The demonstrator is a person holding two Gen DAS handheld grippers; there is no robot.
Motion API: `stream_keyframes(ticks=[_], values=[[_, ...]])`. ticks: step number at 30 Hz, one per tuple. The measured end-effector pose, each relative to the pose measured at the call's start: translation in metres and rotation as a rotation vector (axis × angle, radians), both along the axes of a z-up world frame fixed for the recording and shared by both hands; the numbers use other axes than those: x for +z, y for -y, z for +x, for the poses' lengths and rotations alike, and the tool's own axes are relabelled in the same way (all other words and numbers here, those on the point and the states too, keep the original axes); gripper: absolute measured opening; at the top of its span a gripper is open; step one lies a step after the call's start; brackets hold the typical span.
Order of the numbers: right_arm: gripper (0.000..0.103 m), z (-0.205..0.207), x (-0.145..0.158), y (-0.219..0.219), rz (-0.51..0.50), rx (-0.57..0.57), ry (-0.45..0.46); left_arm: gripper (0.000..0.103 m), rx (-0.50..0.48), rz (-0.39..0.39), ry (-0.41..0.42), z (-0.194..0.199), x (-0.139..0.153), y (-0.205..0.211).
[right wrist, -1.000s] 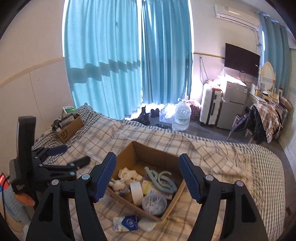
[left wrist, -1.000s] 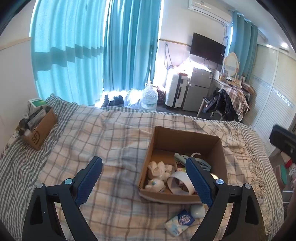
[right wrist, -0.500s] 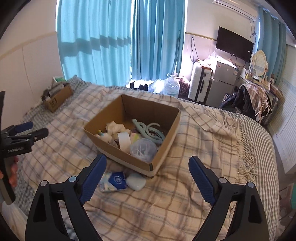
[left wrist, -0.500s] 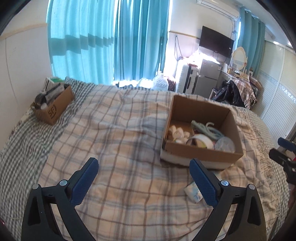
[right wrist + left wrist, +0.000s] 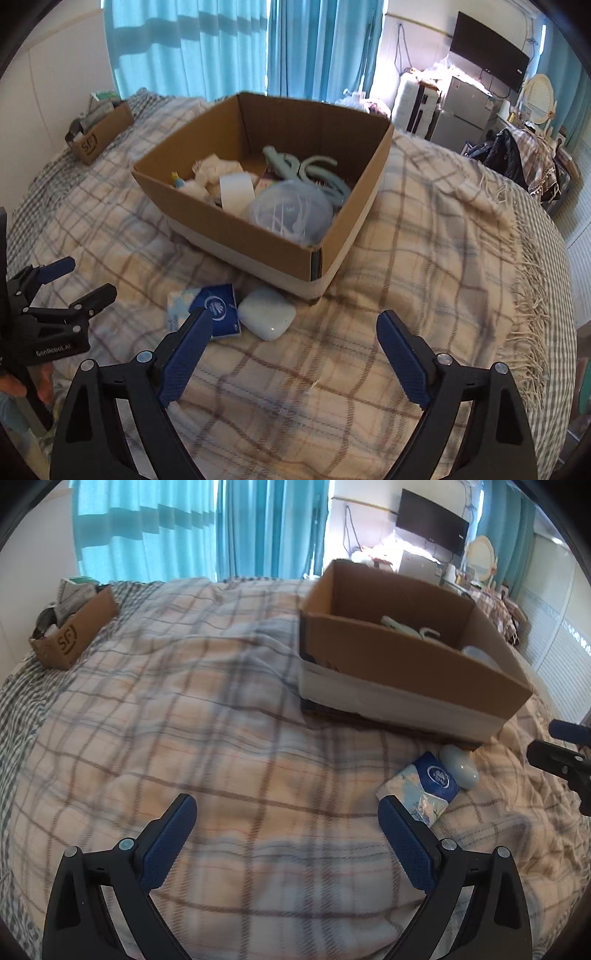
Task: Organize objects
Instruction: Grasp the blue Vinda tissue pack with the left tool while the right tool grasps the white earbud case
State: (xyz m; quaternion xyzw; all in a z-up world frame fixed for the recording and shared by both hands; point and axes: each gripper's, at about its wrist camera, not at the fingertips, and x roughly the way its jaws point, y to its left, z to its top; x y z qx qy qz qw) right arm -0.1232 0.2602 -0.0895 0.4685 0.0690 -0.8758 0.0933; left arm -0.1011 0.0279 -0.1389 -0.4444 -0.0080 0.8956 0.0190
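- My left gripper [image 5: 286, 814] has dropped low over the plaid blanket [image 5: 221, 738], jaws spread wide and empty, bare cloth between them.
- The tissue pack [image 5: 207, 308] and pale case [image 5: 266, 313] lie touching, just in front of the cardboard box [image 5: 258, 236], now much closer than a second ago.
- My right gripper [image 5: 291, 332] has also come down, jaws released with nothing in them, left fingertip overlapping the pack in view. I judge pickup comes next.
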Motion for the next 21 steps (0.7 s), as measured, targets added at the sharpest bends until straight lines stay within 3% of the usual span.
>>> stream_keyframes(ticks=[14,15,16,17,21], values=[[0.091,-0.022,-0.024,-0.015,0.023,-0.053,0.051,0.101,-0.332,-0.031,0.078,-0.034,-0.032,-0.091],[0.091,-0.022,-0.024,-0.016,0.027,-0.056,0.050,0.096,-0.351,-0.035,0.086,-0.035,-0.035,-0.095],[0.091,-0.023,-0.025,-0.016,0.030,-0.058,0.050,0.081,-0.370,-0.037,0.097,-0.037,-0.038,-0.099],[0.091,-0.023,-0.025,-0.016,0.034,-0.059,0.051,0.076,-0.395,-0.030,0.125,-0.039,-0.042,-0.103],[0.091,-0.023,-0.027,-0.015,0.036,-0.061,0.053,0.074,-0.375,0.012,0.098,-0.033,-0.033,-0.092]])
